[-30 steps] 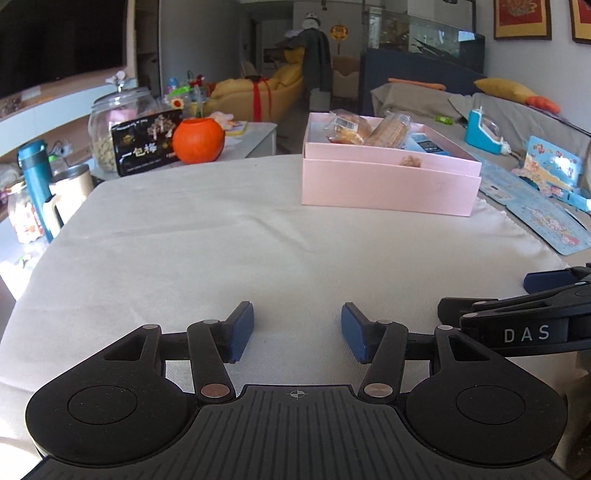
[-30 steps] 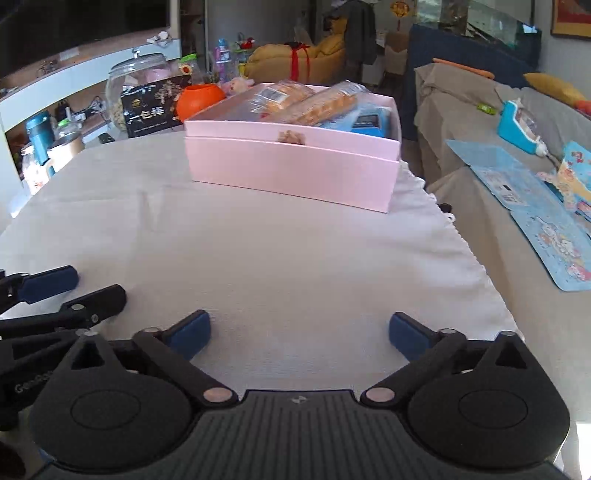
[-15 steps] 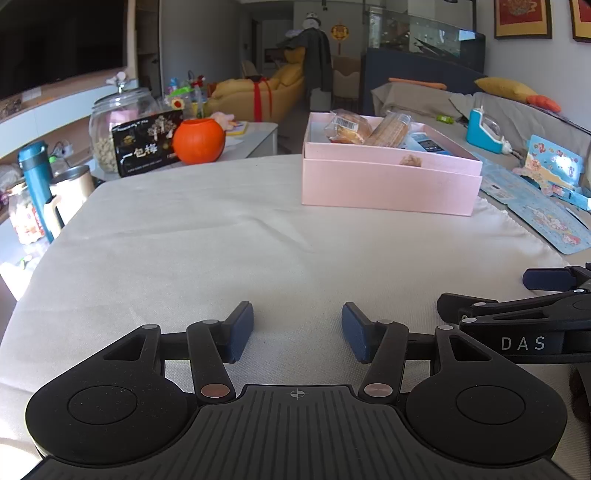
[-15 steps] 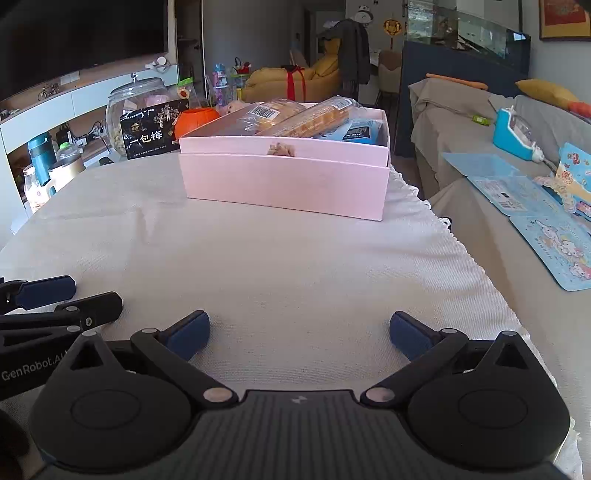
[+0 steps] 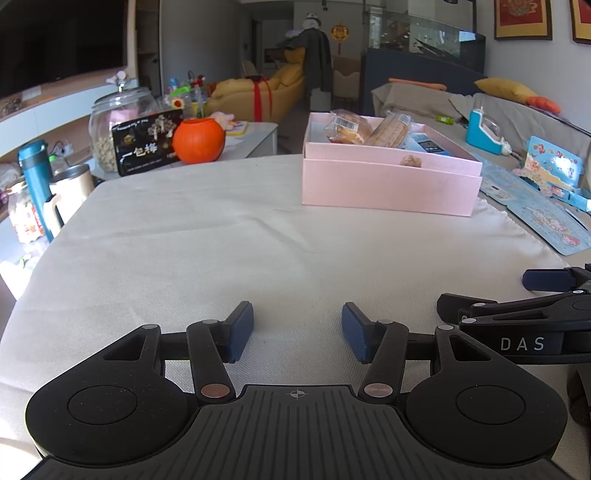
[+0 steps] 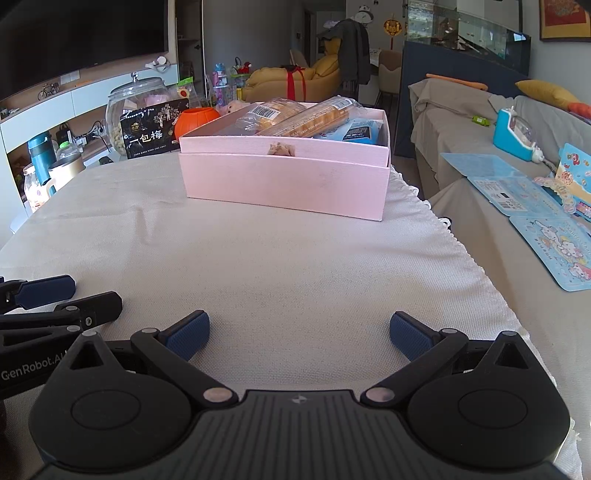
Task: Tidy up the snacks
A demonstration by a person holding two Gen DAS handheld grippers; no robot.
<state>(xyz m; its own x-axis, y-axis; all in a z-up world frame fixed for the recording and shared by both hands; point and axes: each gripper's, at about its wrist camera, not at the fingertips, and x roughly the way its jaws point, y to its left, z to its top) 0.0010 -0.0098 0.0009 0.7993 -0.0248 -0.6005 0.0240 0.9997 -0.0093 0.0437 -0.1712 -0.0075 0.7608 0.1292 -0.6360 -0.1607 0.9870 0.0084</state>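
Pink box (image 6: 286,184) at far side of cloth-covered tabletop (image 6: 295,266), matte stiff card; inside, 2 crinkly film-wrapped pastries (image 6: 295,114), light, crushable, slippery, so grip mid-length gently; blue packet (image 6: 360,131), probably soft; left gripper (image 5: 297,328) and right gripper (image 6: 299,334) jaws released, holding nothing, well short of box.

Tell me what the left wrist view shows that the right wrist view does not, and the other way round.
Only the left wrist view shows the left gripper head-on, open and empty, with the right gripper coming in from the right edge. Only the right wrist view shows the right gripper head-on, open wider and also empty, plus the wall-mounted TV. Both show the pink box of wrapped snacks on the white cloth, with the orange pumpkin and glass jar behind it.
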